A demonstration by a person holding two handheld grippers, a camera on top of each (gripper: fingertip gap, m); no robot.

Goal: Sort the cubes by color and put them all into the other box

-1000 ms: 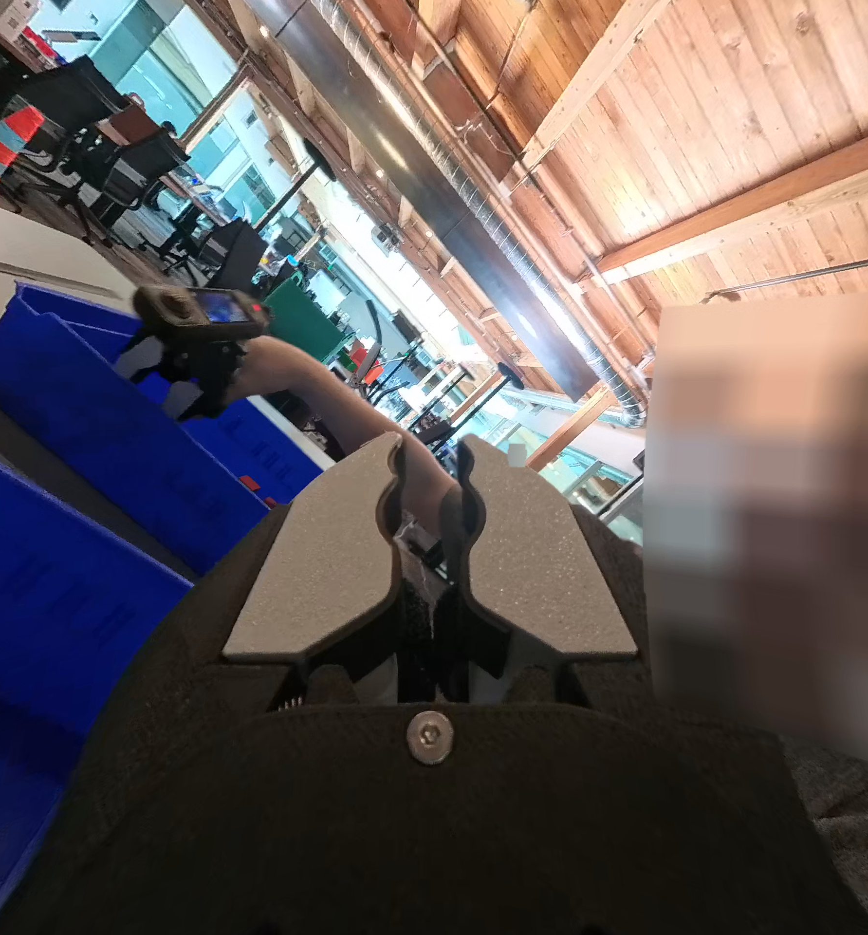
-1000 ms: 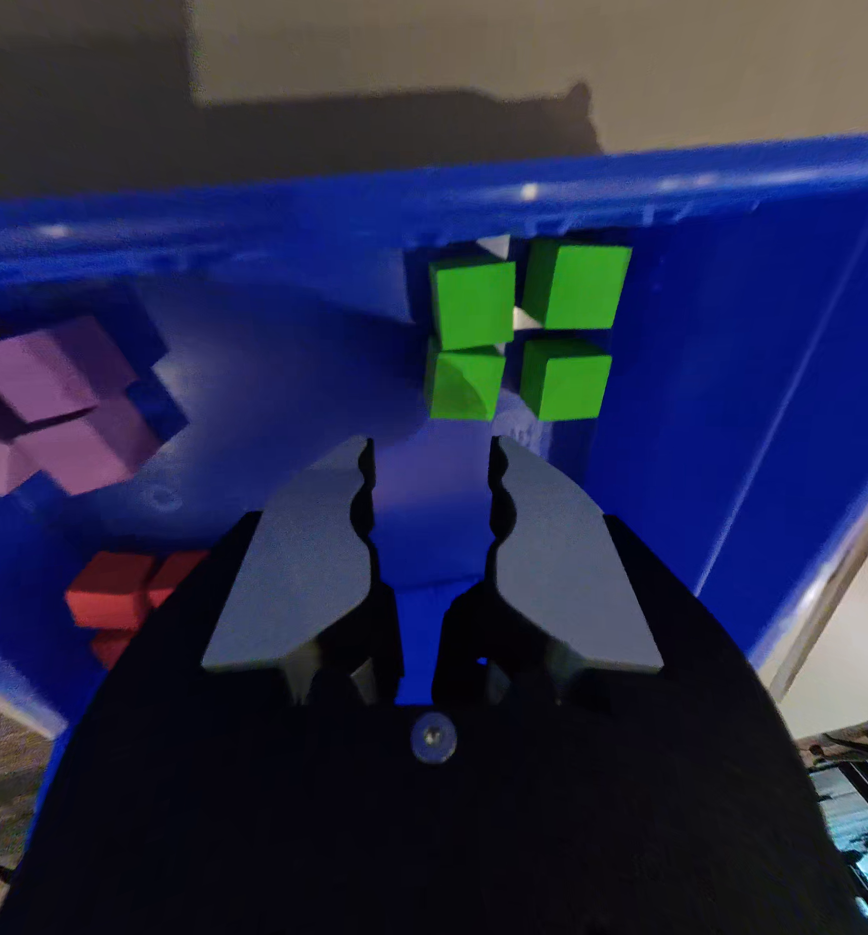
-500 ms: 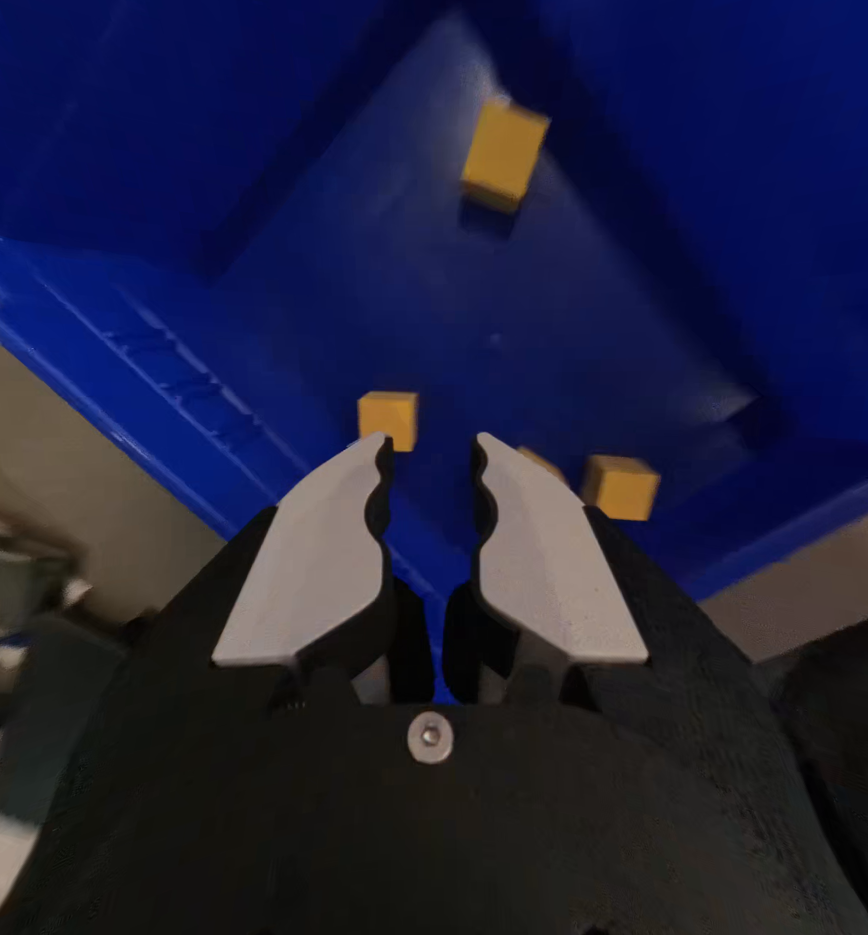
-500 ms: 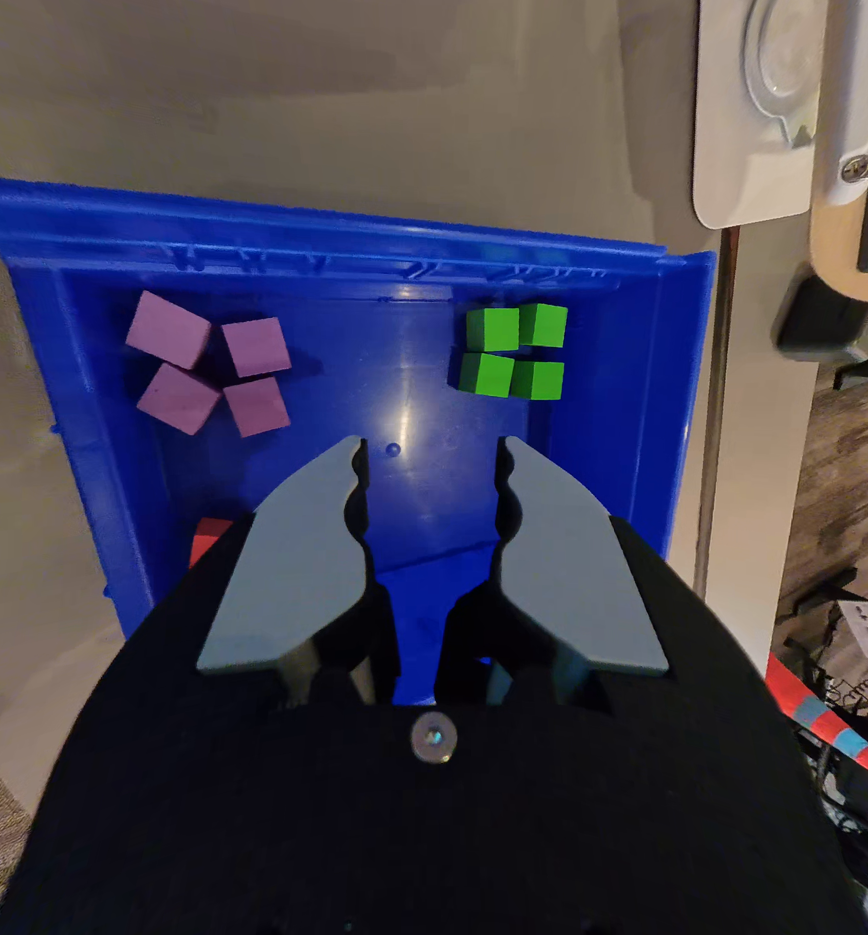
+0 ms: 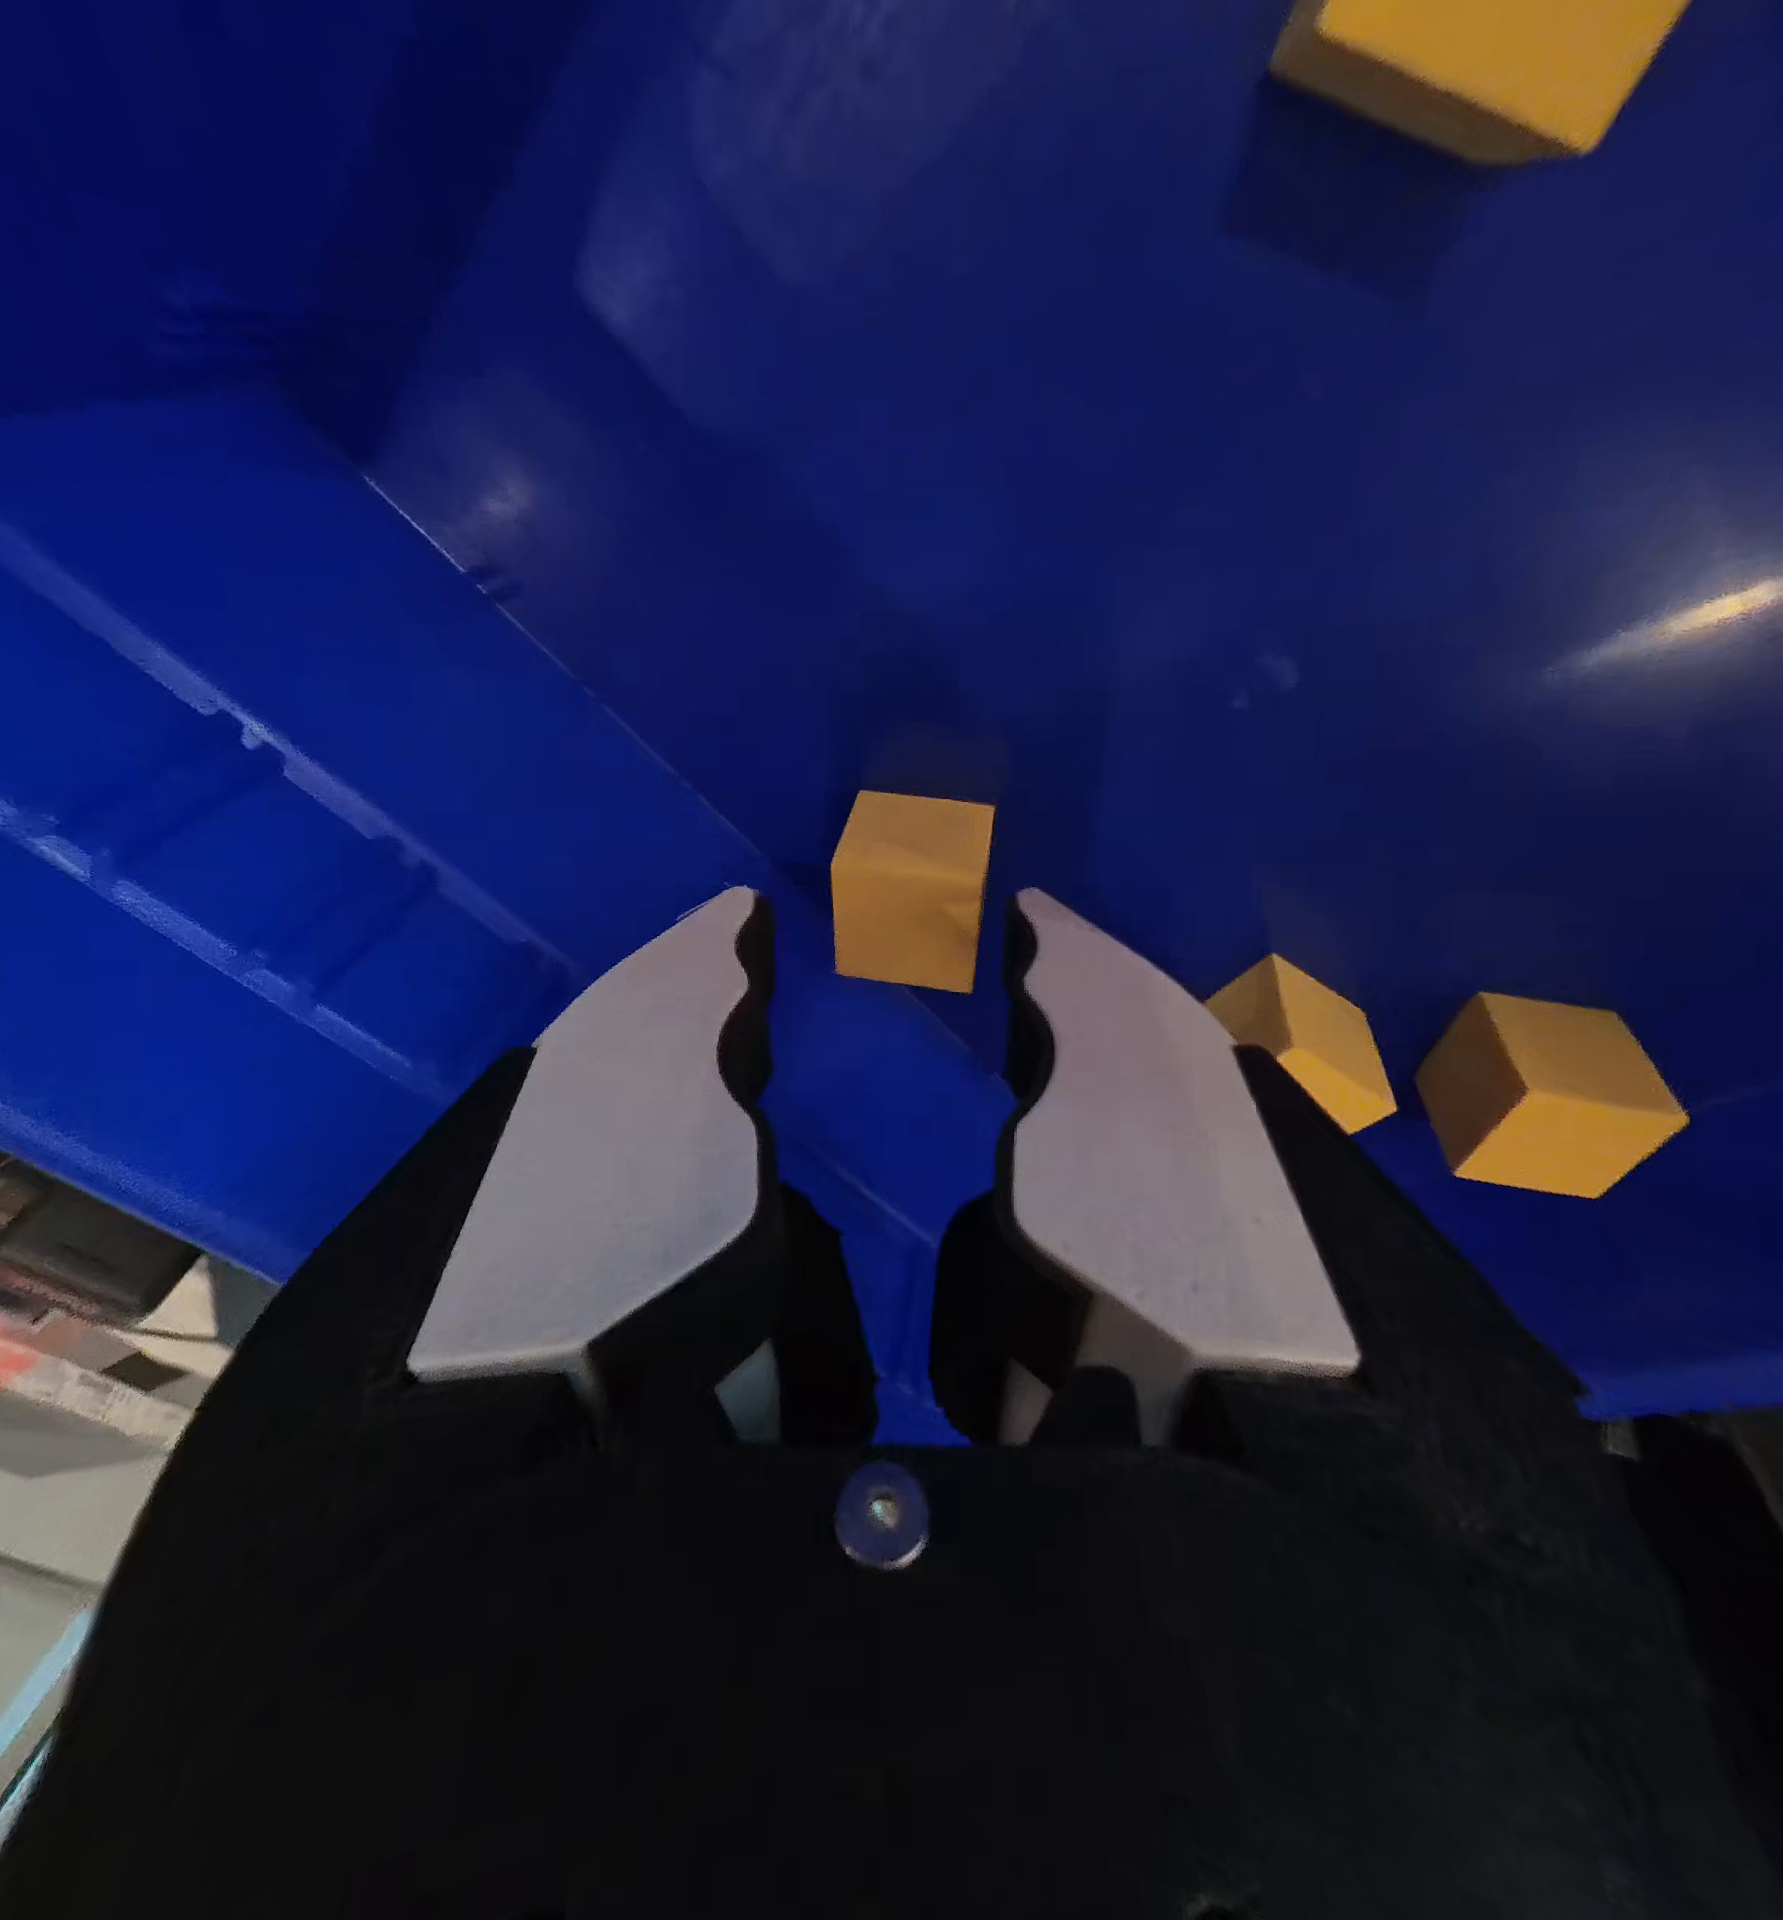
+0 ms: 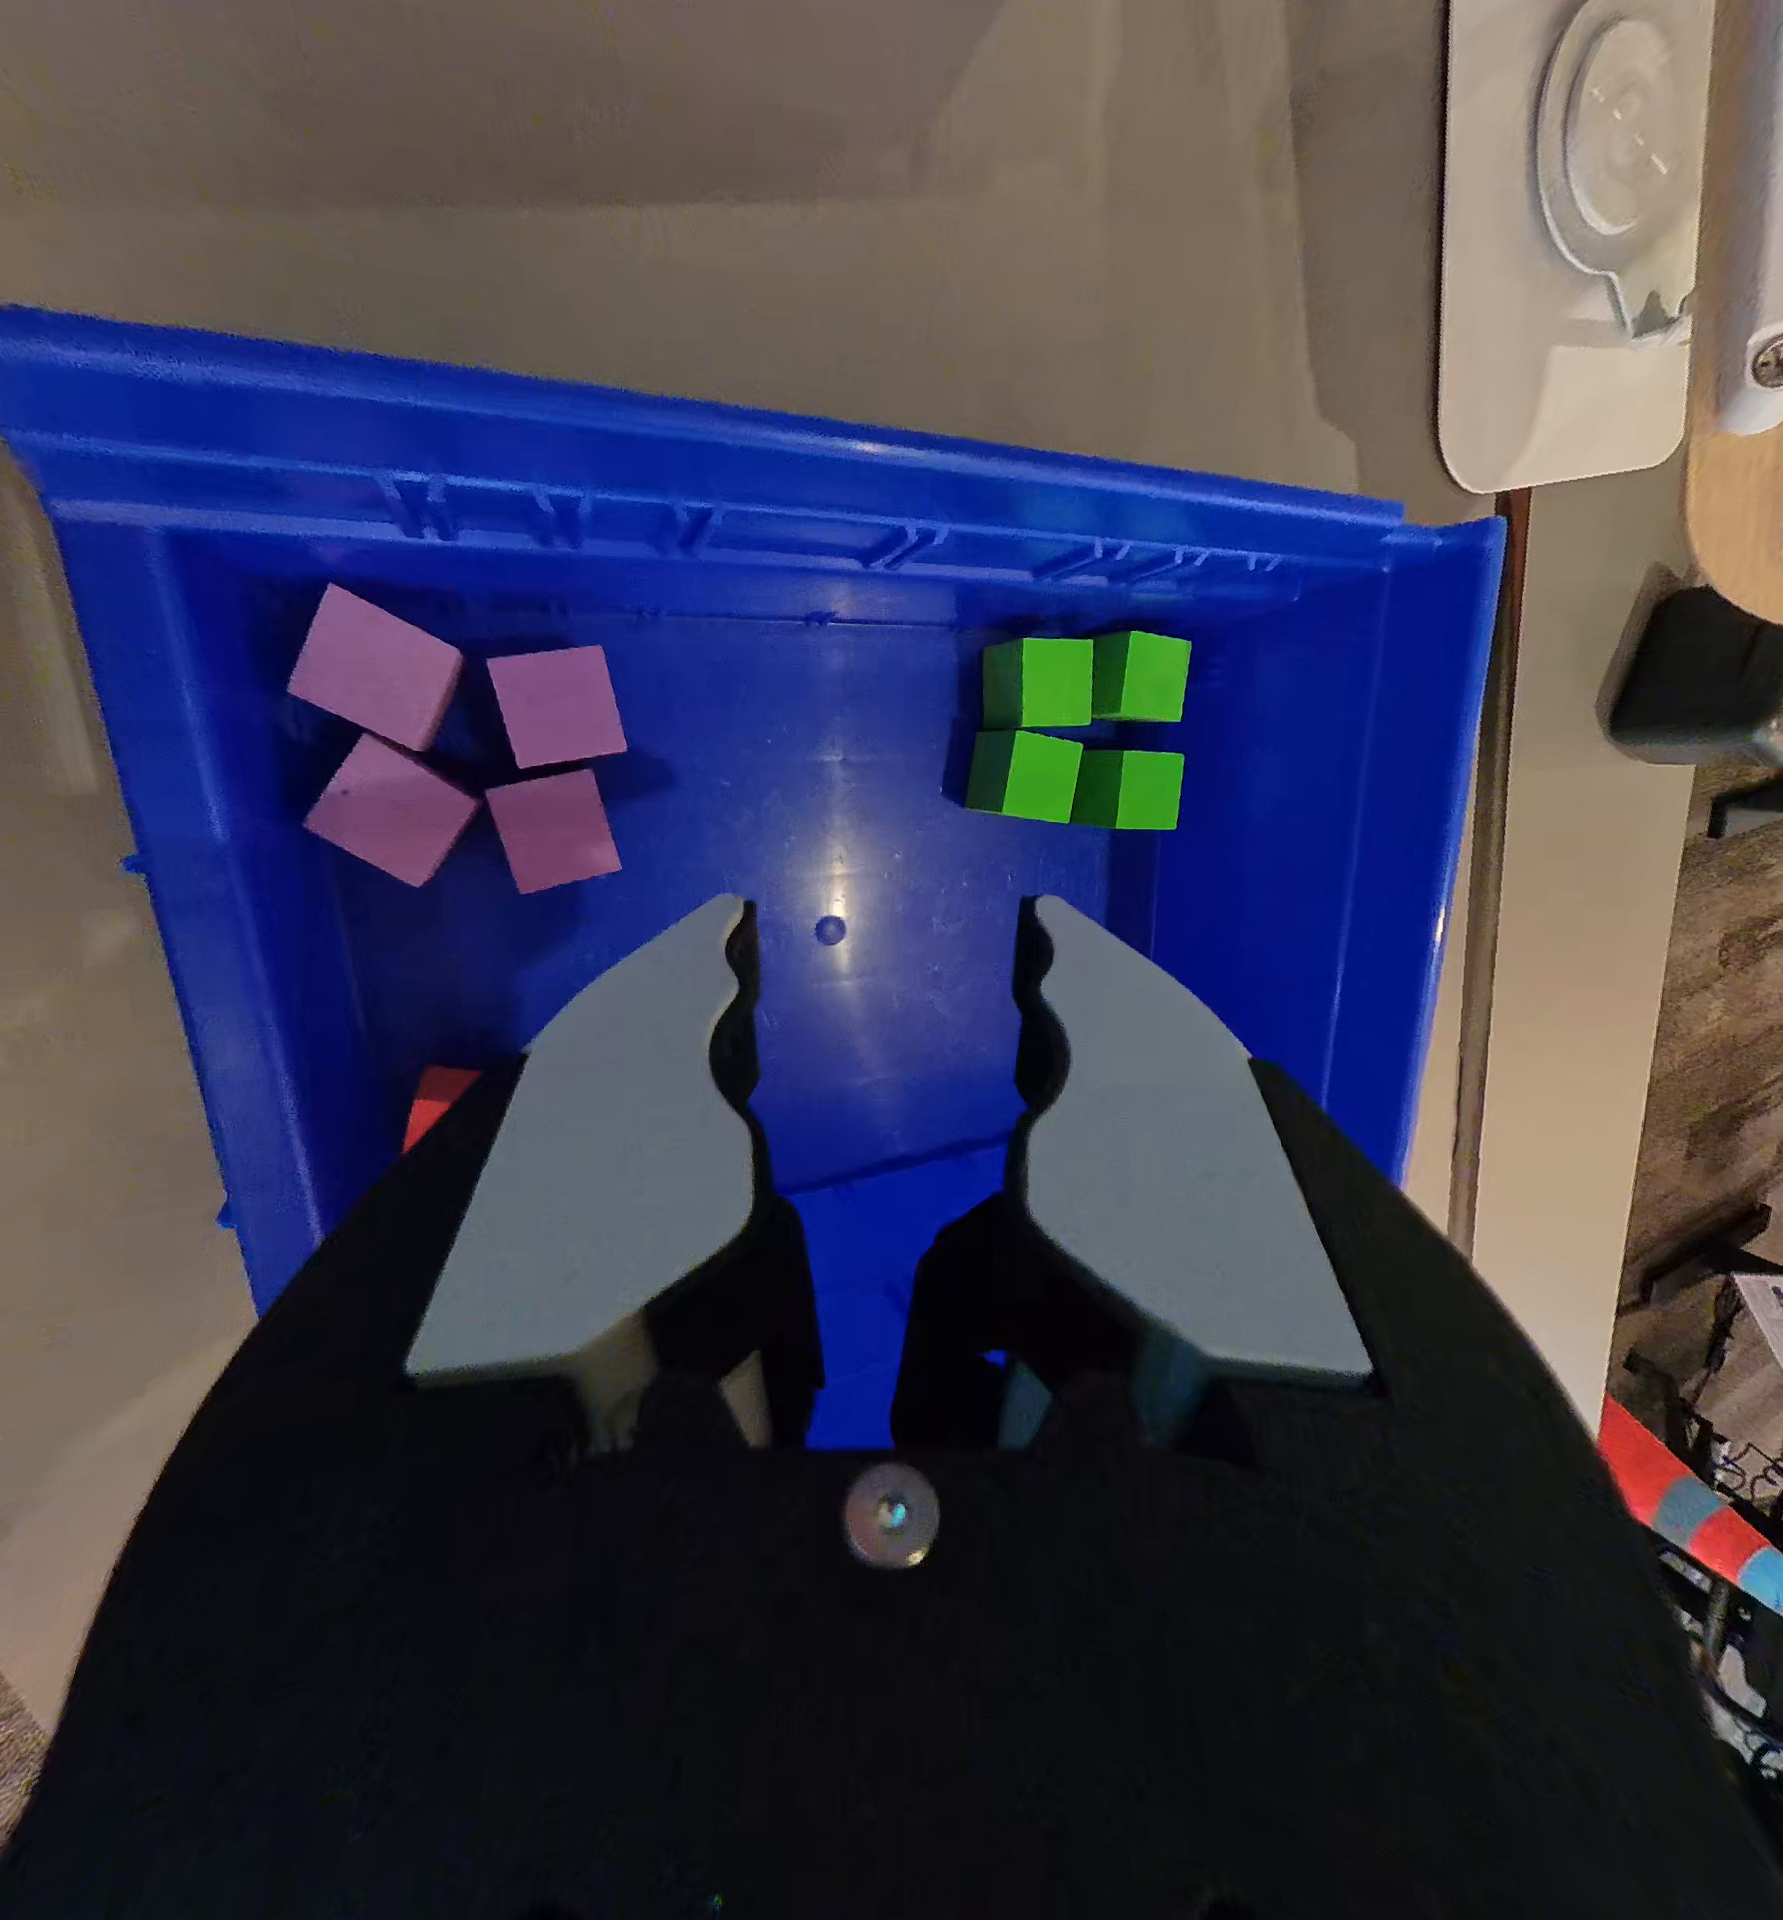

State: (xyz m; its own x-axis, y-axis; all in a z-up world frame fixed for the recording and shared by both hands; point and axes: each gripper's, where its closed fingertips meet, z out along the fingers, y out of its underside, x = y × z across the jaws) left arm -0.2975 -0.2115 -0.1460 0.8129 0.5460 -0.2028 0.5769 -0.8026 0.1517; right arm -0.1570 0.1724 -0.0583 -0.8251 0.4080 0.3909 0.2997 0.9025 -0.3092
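Since half second ago: your left claw (image 5: pixel 882 940) dropped closer into blue bin (image 5: pixel 243 831); jaws parted, empty, yellow cube (image 5: pixel 911 890) just beyond tips. Your right claw (image 6: pixel 882 940) released, empty, hangs above second bin (image 6: pixel 658 457); purple cubes (image 6: pixel 456 732), green cubes (image 6: pixel 1079 727) unmoved.

The blue bin (image 6: pixel 1282 831) is glossy, smooth plastic; the purple blocks (image 6: pixel 554 707), green blocks (image 6: pixel 1032 769) and yellow blocks (image 5: pixel 908 894) look matt.

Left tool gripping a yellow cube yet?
No: the left tool is open, with the nearest yellow cube just past its tips, untouched.
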